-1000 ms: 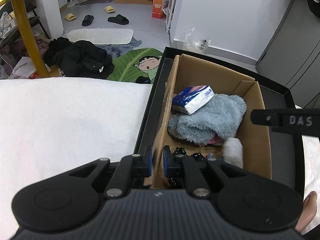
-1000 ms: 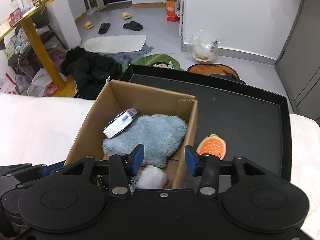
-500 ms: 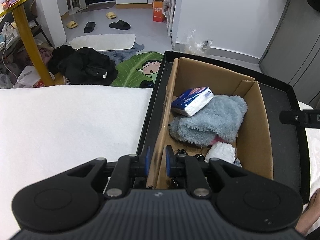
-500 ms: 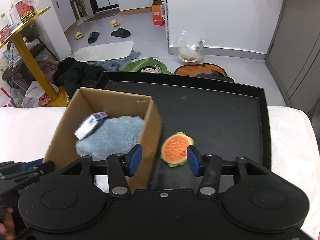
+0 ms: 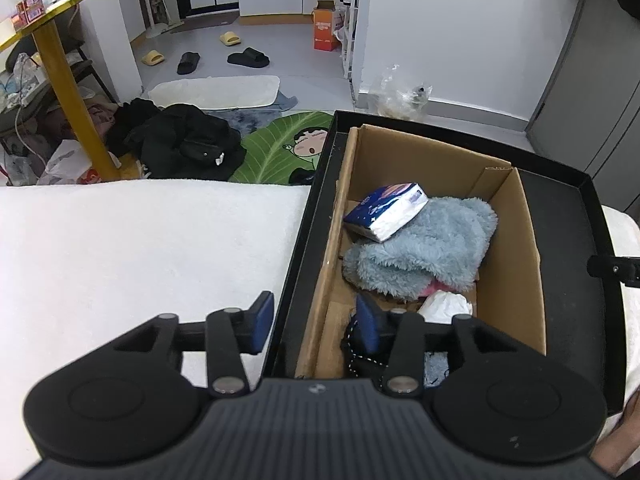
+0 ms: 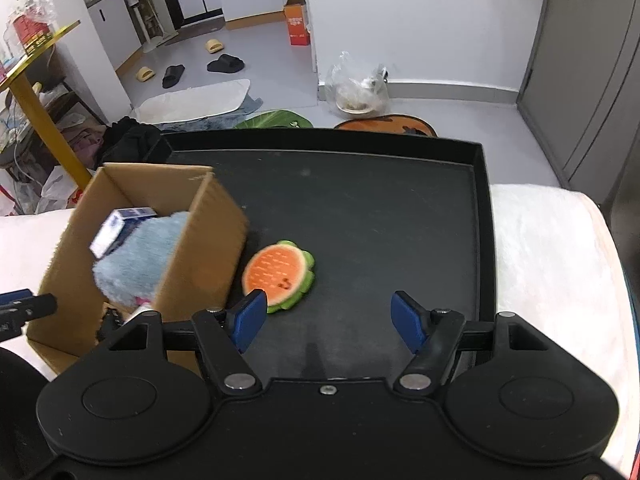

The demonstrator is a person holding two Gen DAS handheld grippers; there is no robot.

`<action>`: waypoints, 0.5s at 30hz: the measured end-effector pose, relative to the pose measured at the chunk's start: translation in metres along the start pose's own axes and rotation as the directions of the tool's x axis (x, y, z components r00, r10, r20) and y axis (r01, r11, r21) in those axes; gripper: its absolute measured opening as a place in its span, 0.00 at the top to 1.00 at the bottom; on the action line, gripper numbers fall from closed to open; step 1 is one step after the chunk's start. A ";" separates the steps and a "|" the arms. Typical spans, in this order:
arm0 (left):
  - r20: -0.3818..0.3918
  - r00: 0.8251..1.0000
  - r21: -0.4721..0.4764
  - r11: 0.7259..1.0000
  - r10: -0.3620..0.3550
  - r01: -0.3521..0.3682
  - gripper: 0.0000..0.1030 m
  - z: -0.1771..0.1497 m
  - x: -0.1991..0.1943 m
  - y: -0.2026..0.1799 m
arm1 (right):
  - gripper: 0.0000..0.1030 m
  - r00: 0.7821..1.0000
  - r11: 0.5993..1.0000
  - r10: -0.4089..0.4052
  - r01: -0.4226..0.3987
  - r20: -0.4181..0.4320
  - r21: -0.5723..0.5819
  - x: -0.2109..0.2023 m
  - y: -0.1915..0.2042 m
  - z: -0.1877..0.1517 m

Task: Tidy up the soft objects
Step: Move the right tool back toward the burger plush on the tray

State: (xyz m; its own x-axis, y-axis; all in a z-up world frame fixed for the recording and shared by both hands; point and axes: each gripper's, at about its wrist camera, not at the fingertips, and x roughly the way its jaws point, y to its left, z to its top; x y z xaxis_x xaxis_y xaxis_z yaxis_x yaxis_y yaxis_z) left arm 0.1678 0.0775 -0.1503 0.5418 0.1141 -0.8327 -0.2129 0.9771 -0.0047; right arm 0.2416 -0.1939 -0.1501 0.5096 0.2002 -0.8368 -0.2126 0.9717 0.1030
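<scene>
Both tongs, left (image 5: 316, 328) and right (image 6: 330, 322), newly spread; round plush watermelon (image 6: 279, 275) beside corrugated box (image 6: 200, 256).

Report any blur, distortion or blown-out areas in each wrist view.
Left wrist view: sharp; white bedding overexposed, texture washed out; fisheye bends the black tray. Right wrist view: motion blur smears the cardboard box, tissue pack and watermelon plush; right gripper itself stays crisp; door frames bow at the edges.

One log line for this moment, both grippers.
left hand-held gripper: open, straddling cardboard box wall | right hand-held gripper: open, above tray | watermelon plush: on tray, outside box
</scene>
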 end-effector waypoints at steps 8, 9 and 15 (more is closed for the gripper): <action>-0.008 1.000 0.016 1.000 0.023 -0.022 0.53 0.001 0.002 -0.006 | 0.26 0.998 0.997 0.055 -0.055 0.001 0.047 0.011 -0.019 -0.005; -0.007 1.000 0.017 1.000 0.025 -0.025 0.53 0.001 0.002 -0.006 | 0.24 0.998 0.996 0.069 -0.069 0.003 0.049 0.013 -0.020 -0.004; 0.005 0.999 0.029 0.999 0.046 -0.046 0.51 0.001 0.003 -0.010 | 0.18 0.992 0.991 0.127 -0.127 0.000 0.041 0.028 -0.021 -0.002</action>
State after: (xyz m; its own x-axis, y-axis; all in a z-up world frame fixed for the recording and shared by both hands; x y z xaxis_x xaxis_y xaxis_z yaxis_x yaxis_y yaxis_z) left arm 0.1723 0.0684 -0.1524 0.5355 0.1598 -0.8293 -0.2138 0.9756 0.0500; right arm 0.2582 -0.2089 -0.1764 0.4781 0.3221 -0.8171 -0.2411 0.9427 0.2305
